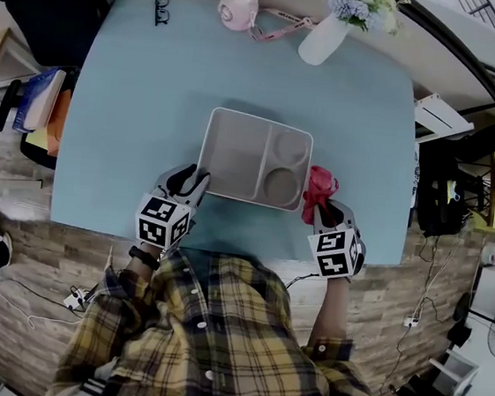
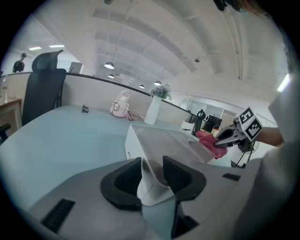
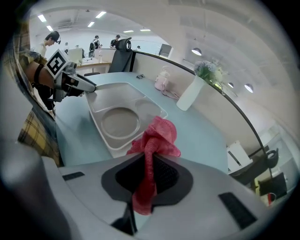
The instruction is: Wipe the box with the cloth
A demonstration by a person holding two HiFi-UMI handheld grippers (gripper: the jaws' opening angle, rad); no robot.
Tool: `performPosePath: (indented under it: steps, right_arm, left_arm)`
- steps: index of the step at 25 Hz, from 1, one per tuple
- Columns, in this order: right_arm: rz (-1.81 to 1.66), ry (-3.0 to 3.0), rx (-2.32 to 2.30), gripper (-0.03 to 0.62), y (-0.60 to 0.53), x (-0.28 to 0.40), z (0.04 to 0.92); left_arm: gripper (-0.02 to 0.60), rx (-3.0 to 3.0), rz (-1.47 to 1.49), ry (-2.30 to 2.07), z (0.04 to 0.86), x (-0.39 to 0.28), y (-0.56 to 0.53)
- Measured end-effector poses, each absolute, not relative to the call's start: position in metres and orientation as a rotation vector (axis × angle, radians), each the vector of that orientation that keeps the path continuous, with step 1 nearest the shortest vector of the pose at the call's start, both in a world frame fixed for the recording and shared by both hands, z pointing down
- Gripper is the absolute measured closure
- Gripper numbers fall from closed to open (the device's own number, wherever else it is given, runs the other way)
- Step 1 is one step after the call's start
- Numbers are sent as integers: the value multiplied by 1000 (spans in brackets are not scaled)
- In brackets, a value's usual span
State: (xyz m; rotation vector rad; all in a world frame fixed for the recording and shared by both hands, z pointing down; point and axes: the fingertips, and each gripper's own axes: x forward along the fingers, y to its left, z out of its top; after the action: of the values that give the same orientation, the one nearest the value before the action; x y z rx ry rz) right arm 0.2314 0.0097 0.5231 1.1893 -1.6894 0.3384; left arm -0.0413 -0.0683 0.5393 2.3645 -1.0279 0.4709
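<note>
A shallow white box [image 1: 254, 159] with a large compartment and two round wells lies on the light blue table [image 1: 132, 117]. My left gripper [image 1: 192, 182] is shut on the box's near left corner [image 2: 151, 185]; the rim sits between both pads. My right gripper [image 1: 320, 206] is shut on a bunched red cloth [image 1: 318, 190], which hangs just off the box's right edge. In the right gripper view the cloth [image 3: 153, 140] sticks up from between the jaws, with the box [image 3: 119, 119] beyond it. The left gripper view shows the right gripper [image 2: 224, 137] and cloth [image 2: 209, 142] at the box's far side.
At the table's far edge stand a white vase with flowers [image 1: 336, 27], a pink bag [image 1: 241, 6] with a strap, and black glasses [image 1: 161, 10]. A black office chair [image 1: 39, 0] is beyond the far left corner. The person's plaid shirt [image 1: 213, 340] fills the near side.
</note>
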Motion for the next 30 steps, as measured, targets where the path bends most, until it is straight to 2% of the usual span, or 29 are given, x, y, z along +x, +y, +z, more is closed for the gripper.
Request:
performPosePath:
  steps: [8,16,30]
  right_arm:
    - [341,-1836,1354,548,-6,222,495]
    - [275,-1974,1449,548,-29,203,460]
    - [224,-2279,1508,548,-58,152,411]
  left_arm:
    - [410,2403,495,-1072,528,-43,-72]
    - [405,2454,447,-1105,496,-44,-79]
    - [486,2546,342,-1117,437,-41,-88]
